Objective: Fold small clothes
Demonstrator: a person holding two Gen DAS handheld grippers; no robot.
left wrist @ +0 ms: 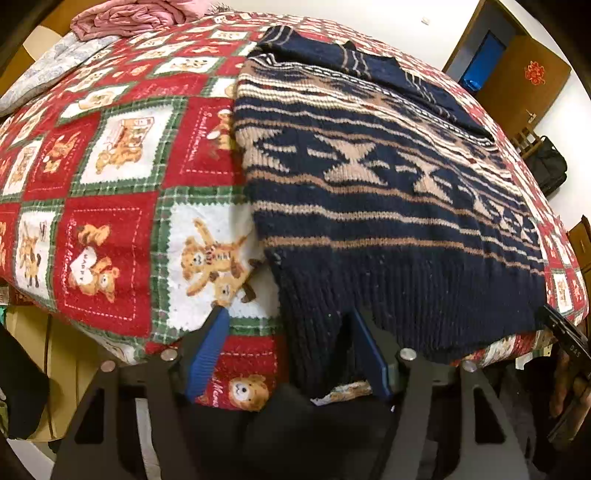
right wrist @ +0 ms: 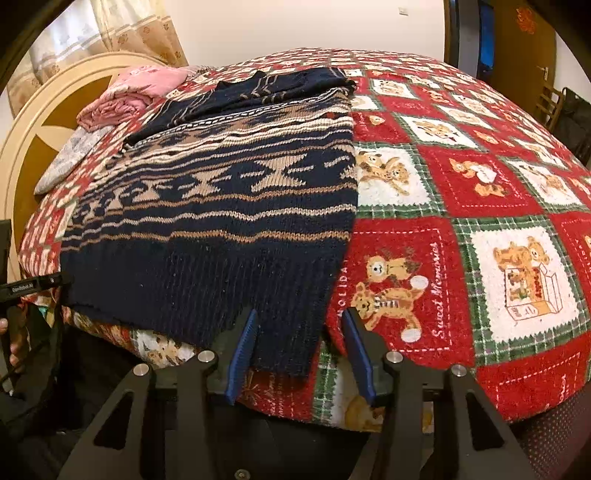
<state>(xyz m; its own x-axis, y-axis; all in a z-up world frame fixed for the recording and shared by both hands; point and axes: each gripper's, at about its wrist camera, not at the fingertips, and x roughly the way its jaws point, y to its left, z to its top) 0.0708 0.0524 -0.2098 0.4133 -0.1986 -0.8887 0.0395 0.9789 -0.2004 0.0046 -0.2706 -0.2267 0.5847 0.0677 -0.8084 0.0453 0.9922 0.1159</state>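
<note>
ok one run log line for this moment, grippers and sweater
item: navy and tan patterned knit sweater flat on bed | left gripper: open, straddling hem corner | right gripper: open, straddling other hem corner

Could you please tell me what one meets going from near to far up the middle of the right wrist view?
Right gripper with blue-padded fingers → ribbed navy hem of the navy-and-tan patterned knit sweater → its folded navy sleeves → red, green and white teddy-bear bedspread → cream wall.
</note>
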